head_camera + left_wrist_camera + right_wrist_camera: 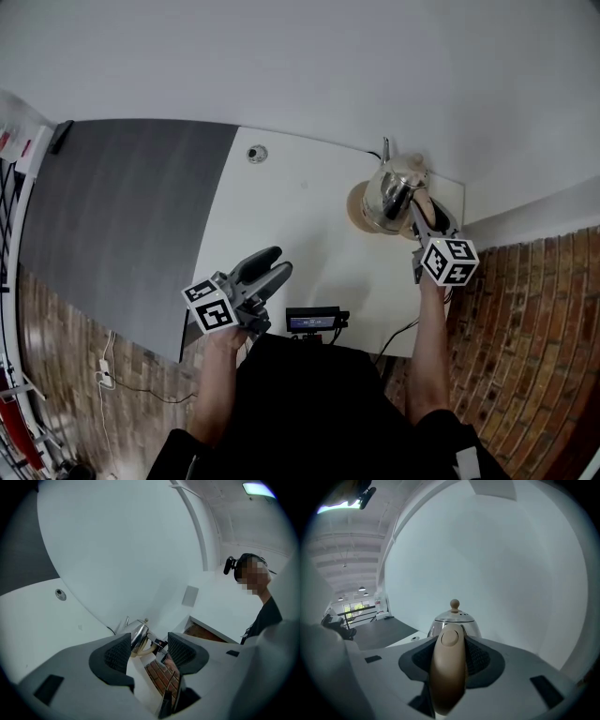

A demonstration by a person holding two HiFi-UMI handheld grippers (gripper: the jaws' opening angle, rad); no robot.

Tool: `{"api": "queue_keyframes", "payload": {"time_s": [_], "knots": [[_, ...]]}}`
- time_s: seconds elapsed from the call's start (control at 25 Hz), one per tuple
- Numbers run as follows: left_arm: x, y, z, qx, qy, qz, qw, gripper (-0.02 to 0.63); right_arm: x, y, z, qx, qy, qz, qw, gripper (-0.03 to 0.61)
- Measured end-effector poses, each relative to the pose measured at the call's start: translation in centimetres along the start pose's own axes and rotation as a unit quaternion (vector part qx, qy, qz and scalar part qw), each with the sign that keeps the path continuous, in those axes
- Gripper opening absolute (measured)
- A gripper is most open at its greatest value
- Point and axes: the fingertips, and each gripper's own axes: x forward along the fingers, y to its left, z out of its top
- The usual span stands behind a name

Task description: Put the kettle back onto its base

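A shiny steel kettle with a tan handle is at the white table's far right corner, over its round tan base. Whether it rests on the base I cannot tell. My right gripper is shut on the handle, which fills the gap between its pads, with the kettle's lid and knob right behind. My left gripper hangs open over the table's near edge with nothing between its jaws. In the left gripper view the kettle shows small, far beyond that gripper.
A round cable hole sits near the table's far edge. A small black device with a display is at the near edge, with a cable running off it. A dark grey surface adjoins on the left. Brick floor lies to the right.
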Motion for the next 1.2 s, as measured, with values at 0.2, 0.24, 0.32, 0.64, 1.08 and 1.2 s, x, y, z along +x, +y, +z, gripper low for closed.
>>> {"api": "queue_keyframes", "payload": {"time_s": [0.2,0.24,0.32,0.64,1.08,1.2], "knots": [[-0.1,0.2,-0.2,-0.004,-0.001,0.009,1.0,0.252,1.6,-0.5,-0.1,0.012,0.0,-0.001,1.0,0.156],[-0.2,0.3,-0.2,-0.004,-0.001,0.01,0.9999,0.252,1.9,-0.5,-0.2,0.013,0.0,-0.001,1.0,0.156],[-0.2,0.3,-0.1,-0.004,-0.002,0.012,0.9999,0.252,2.4,-0.4,-0.2,0.013,0.0,0.001,1.0,0.156],[-0.3,0.4,-0.1,-0.003,-0.001,0.016,0.9999,0.252,3.9,-0.2,-0.6,0.01,0.006,0.003,1.0,0.156],[0.0,0.5,-0.1,-0.006,0.001,0.009,0.9999,0.251,4.4,0.4,-1.0,-0.008,0.008,-0.006,1.0,0.156],[0.0,0.5,0.0,-0.007,0.0,0.008,0.9999,0.251,4.2,0.5,-1.4,-0.01,0.011,-0.009,1.0,0.156]]}}
